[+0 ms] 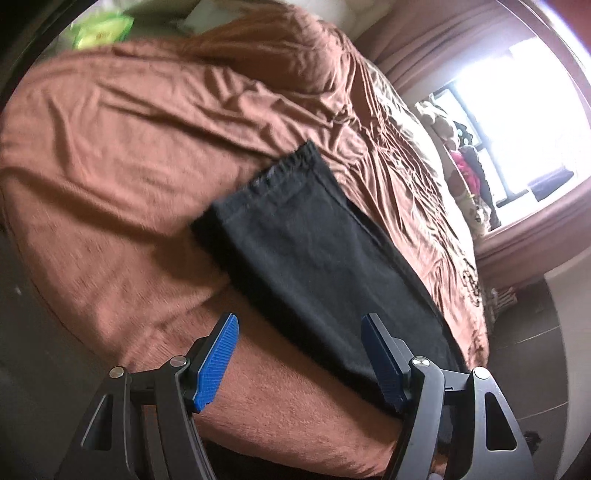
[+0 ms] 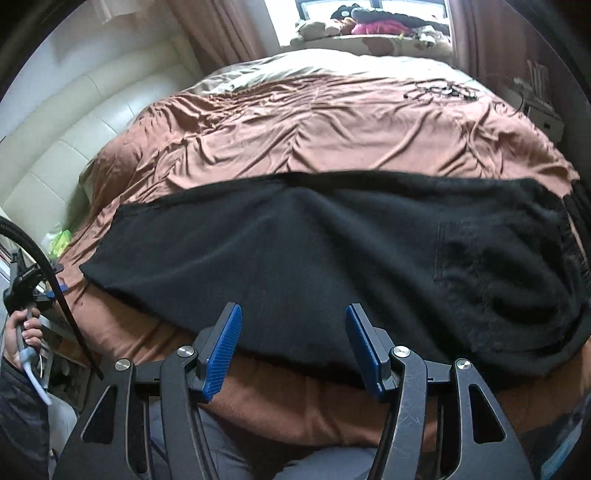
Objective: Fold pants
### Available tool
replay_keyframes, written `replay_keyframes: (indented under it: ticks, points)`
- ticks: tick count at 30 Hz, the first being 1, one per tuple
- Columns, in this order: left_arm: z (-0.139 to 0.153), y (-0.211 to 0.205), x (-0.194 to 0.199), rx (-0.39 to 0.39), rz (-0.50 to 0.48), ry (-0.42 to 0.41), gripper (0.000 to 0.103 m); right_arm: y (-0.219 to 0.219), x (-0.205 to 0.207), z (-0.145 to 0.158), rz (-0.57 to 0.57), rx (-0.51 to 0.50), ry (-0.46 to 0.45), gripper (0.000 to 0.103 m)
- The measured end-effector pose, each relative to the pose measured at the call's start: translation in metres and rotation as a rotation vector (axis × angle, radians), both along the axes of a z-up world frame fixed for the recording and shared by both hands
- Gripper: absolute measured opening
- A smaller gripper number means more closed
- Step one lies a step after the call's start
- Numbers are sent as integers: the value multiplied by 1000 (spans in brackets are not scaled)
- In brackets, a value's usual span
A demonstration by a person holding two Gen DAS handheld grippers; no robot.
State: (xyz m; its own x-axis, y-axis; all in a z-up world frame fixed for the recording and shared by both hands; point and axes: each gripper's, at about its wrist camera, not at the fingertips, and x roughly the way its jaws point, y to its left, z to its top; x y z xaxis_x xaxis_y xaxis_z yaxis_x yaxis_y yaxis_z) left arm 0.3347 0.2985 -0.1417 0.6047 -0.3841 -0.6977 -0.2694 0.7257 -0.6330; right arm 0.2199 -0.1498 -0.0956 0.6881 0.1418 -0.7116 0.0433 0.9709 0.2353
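Observation:
Black pants [image 2: 314,258] lie flat across the brown bedspread [image 2: 314,122], with the elastic waistband [image 2: 578,221] at the right and the leg end at the left. In the left wrist view the pants [image 1: 314,258] run from a stitched hem [image 1: 284,166] down to the lower right. My left gripper [image 1: 299,325] hovers open over the bed's near edge; its right pad [image 1: 384,362] overlaps the cloth in the picture and nothing is gripped. My right gripper [image 2: 293,325] hangs open just above the pants' near edge, with nothing between its pads. A hand [image 2: 26,332] holds the left gripper's handle at the far left.
A cream padded headboard [image 2: 74,129] stands on the left. Soft toys [image 2: 369,22] sit on the window ledge beyond the bed. A green packet [image 2: 59,240] lies by the bed's left side. Dark floor [image 1: 524,332] shows past the bed edge. The person's grey-clad legs [image 2: 240,443] are below the right gripper.

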Motion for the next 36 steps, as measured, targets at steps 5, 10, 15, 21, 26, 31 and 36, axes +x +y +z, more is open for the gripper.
replay_keyframes:
  ticks: [5,10,15,21,26,31,36]
  points:
    - [-29,-5,5,-92,12,20,71,-6,2,-12,-28,46,26,57]
    - [-42,-9,11,-118,27,34,71,-19,2,-24,-71,81,61,56]
    - [-52,-12,21,-106,50,44,71,-33,-3,-30,-120,111,76,57]
    - [-55,-13,33,-46,118,46,53,-52,-18,-32,-179,136,75,56]
    - [-54,-6,34,-1,181,42,5,-76,-34,-36,-241,169,75,56]
    - [-27,7,31,13,227,-31,5,-103,-55,-40,-320,203,74,56]
    - [-24,8,40,27,195,-15,5,-131,-78,-55,-399,260,80,56]
